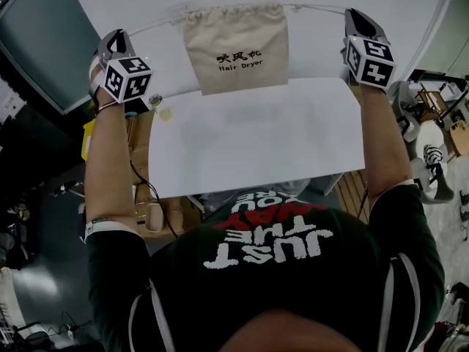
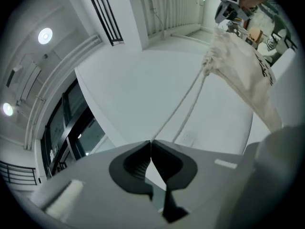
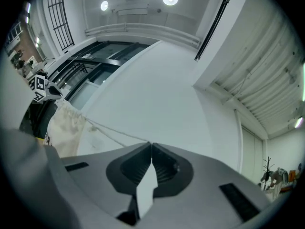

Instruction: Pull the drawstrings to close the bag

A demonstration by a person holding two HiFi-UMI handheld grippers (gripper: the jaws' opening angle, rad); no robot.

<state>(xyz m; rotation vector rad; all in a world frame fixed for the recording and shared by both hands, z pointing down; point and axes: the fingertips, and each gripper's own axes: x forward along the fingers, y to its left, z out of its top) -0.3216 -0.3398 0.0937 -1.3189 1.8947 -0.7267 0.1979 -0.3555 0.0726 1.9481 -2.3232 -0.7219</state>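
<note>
Cream cotton bag (image 1: pixel 236 46) with black print, strung midway between both claws over white counter (image 1: pixel 256 145), mouth puckered along its top hem. Left claw (image 1: pixel 116 39) pressed tight on thin twisted drawstrings (image 2: pixel 203 76), bag off to its right; right claw (image 1: pixel 357 17) pinching its own cord (image 3: pixel 116 130), bag to its left. Cord line level and taut. Likely next: straight outward pull along that line.
</note>
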